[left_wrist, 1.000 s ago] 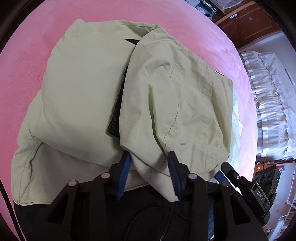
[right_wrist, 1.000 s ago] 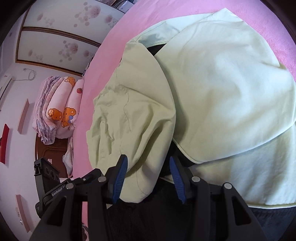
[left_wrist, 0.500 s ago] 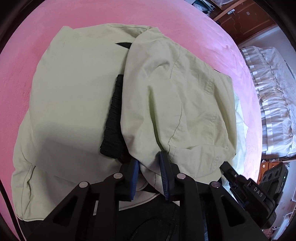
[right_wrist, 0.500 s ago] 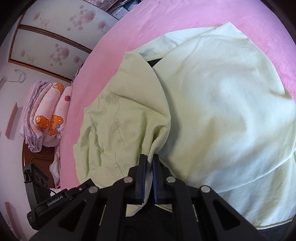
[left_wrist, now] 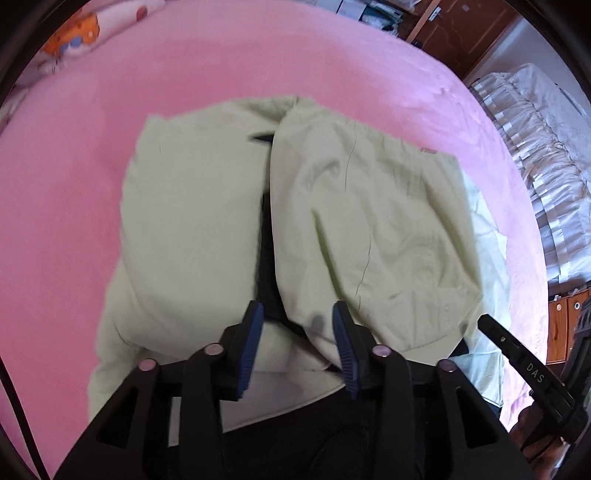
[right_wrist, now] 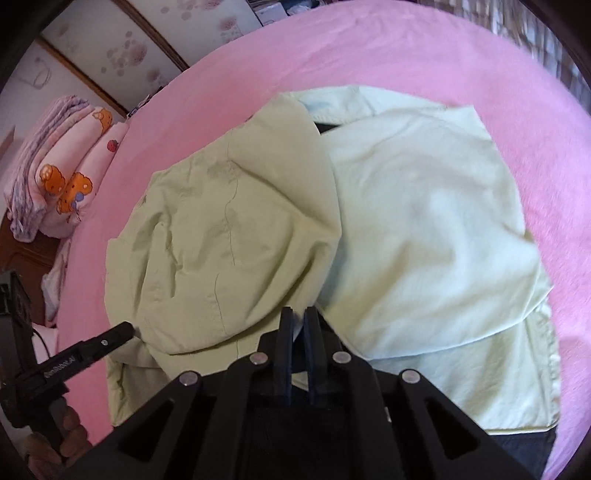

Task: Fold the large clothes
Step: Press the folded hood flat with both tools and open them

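A pale green jacket (left_wrist: pixel 369 229) lies on the pink bed with both sides folded inward, and a strip of black lining (left_wrist: pixel 267 258) shows between them. My left gripper (left_wrist: pixel 297 310) hovers over the near end of the seamed fold; its jaws are opening and the blue pads (left_wrist: pixel 255 343) stand clear of the cloth below. In the right wrist view the jacket (right_wrist: pixel 424 221) fills the middle. My right gripper (right_wrist: pixel 298 314) is shut on the near edge of the seamed fold (right_wrist: pixel 229 251). Each gripper shows at the edge of the other's view.
The pink sheet (left_wrist: pixel 147 74) spreads all around the jacket. Folded pink quilts with a cartoon print (right_wrist: pixel 62 177) sit at the bed's far left. White ruffled bedding (left_wrist: pixel 546 147) and wooden furniture (left_wrist: pixel 461 33) stand beyond the right edge. A hand (right_wrist: pixel 55 454) holds the left gripper's handle.
The left gripper closed on the fold's near end, then opened and rose, leaving the cloth below. The right gripper went from open to shut on the fold's edge and lifted away.
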{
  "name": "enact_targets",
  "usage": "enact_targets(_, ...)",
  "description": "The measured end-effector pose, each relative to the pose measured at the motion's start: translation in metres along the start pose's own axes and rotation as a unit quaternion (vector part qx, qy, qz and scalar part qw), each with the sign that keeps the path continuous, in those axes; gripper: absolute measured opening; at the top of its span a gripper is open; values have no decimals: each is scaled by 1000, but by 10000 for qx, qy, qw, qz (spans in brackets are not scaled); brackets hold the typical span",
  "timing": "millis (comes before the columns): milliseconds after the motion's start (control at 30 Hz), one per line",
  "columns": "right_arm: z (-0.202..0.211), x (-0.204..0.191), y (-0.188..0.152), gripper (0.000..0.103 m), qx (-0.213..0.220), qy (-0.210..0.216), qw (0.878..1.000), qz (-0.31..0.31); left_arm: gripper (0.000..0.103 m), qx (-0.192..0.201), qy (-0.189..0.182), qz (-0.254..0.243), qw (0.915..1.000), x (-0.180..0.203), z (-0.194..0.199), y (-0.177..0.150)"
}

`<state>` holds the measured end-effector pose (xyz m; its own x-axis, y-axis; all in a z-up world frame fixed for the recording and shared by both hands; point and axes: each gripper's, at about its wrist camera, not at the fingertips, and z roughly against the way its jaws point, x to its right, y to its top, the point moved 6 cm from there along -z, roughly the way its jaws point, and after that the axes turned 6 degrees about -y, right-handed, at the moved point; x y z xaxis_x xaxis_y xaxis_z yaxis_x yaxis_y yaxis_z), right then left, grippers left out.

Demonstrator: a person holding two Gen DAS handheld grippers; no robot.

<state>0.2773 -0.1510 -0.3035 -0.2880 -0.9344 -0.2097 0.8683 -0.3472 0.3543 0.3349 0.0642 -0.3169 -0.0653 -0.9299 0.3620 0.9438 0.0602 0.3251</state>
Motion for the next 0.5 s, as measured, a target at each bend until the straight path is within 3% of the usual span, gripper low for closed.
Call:
enact_targets(67, 11, -8, 10, 7, 303, -170, 9987, 360, 58, 287, -14, -195, 9994, 7, 12, 13)
enact_targets(133, 21, -19, 21, 7, 603, -112, 9957, 690, 58, 528, -86, -436, 9976, 17, 18, 28)
enact_targets(200, 25, -29, 34, 7, 864, 98, 9919, 922, 58, 610, -114, -681, 9957, 26, 12, 44)
enact_targets(300, 13, -34, 52, 5, 893, 410, 9915, 854, 57, 623, -48, -909, 9939, 35, -3, 66)
enact_targets(367, 1, -36, 69, 4, 940, 646, 9913, 664, 50, 710, -46, -967, 9928, 37, -14, 80)
enact_targets(500, -30, -49, 103, 4, 1043, 522, 9905, 724, 32, 700, -24, -800, 9943, 34, -44, 110)
